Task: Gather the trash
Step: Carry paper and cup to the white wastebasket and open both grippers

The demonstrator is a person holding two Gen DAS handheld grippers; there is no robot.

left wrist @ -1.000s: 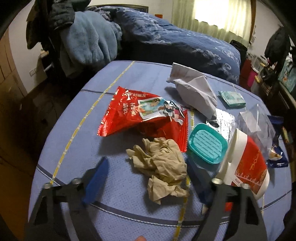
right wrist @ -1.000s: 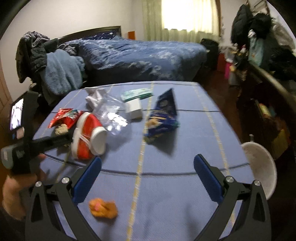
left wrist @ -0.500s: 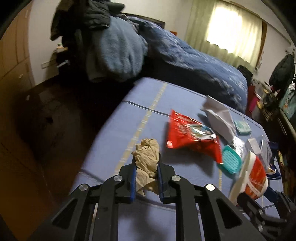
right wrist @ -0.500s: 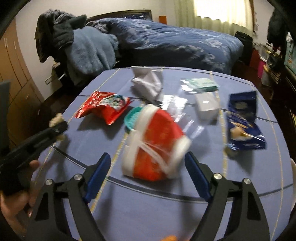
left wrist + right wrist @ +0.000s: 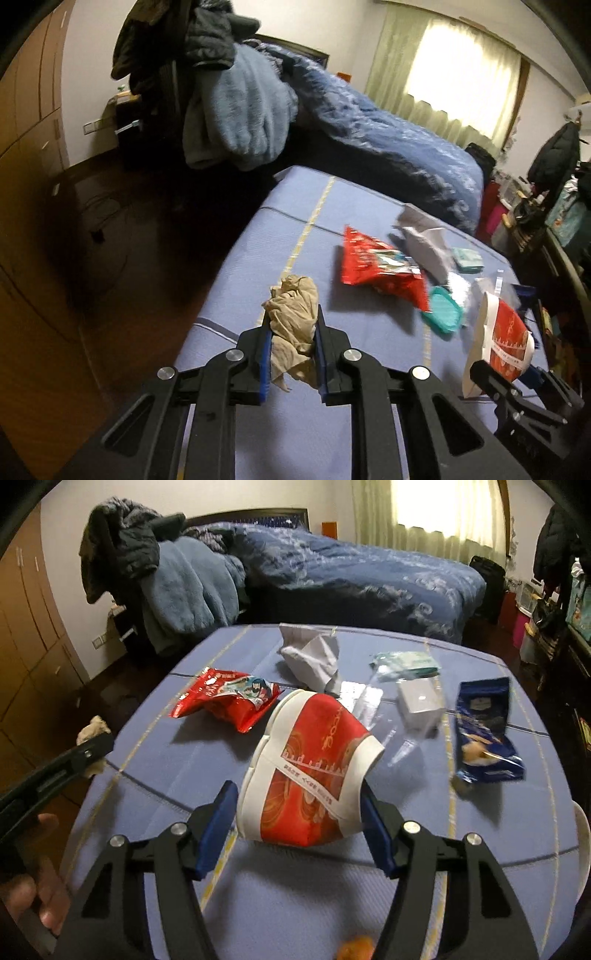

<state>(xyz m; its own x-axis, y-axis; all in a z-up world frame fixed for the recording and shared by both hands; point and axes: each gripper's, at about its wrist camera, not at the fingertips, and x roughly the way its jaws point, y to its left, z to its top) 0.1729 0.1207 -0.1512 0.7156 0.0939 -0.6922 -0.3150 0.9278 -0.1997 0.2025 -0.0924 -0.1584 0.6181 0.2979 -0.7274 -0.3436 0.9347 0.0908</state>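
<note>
My left gripper (image 5: 291,325) is shut on a crumpled beige tissue (image 5: 293,317) and holds it above the blue table's left edge. It also shows at the left of the right wrist view (image 5: 92,747). My right gripper (image 5: 299,801) is shut on a red and white paper bowl (image 5: 310,771), lying on its side and lifted off the table. The bowl also shows in the left wrist view (image 5: 498,332). A red snack bag (image 5: 229,698), crumpled white paper (image 5: 314,657) and a dark blue snack bag (image 5: 484,727) lie on the table (image 5: 155,760).
A teal lid (image 5: 445,314), clear plastic wrap (image 5: 369,701), a white box (image 5: 421,701) and a green packet (image 5: 406,662) lie mid-table. An orange scrap (image 5: 356,947) sits near the front edge. A bed (image 5: 351,572) stands behind, dark floor (image 5: 129,258) to the left.
My left gripper closed on the tissue and carried it left, off the table middle. My right gripper moved left to the bowl, closed around it and lifted it.
</note>
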